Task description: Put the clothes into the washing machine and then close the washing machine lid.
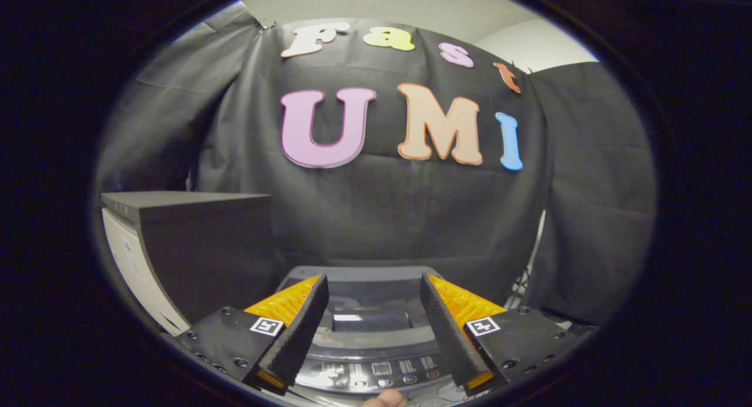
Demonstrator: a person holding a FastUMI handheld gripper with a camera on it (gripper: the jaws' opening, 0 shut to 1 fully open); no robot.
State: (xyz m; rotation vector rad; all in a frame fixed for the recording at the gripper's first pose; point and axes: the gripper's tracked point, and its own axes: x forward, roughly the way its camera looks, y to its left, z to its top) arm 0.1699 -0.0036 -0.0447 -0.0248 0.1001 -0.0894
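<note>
1. Washing machine (pixel 367 336), a top-loading unit with a grey plastic top, a dark glass lid and a curved control panel of small buttons, sits low and just ahead of the fingers, seen between them; its back edge meets the black cloth wall (pixel 382 219).
2. Dark glass lid (pixel 370 304) appears to lie flat and closed over the tub; glare on the glass makes this a judgement, not a certainty.
3. Gripper (pixel 373 328) stands wide apart, with nothing between its fingers; both fingers frame the lid without touching it.
4. Clothes cannot be made out; whether they are already inside the tub is hidden by the dark glass.
5. A fingertip (pixel 383 399) of the person's hand peeks in below the control panel (pixel 376 372).
6. A tall dark box-shaped cabinet with a pale side (pixel 194 248) stands to the left of the machine, apart from it.
7. Judged stage: with the lid seemingly down and the tool empty, the task is either at its very start or at its end; I cannot tell which.
8. Risks from here: if the lid must be raised, smooth glass offers poor purchase and the fingers could slip off its edge; a careless descent could press a button on the panel; a lid let go partway could drop hard; cloth hanging over the rim would stop the lid seating.
</note>
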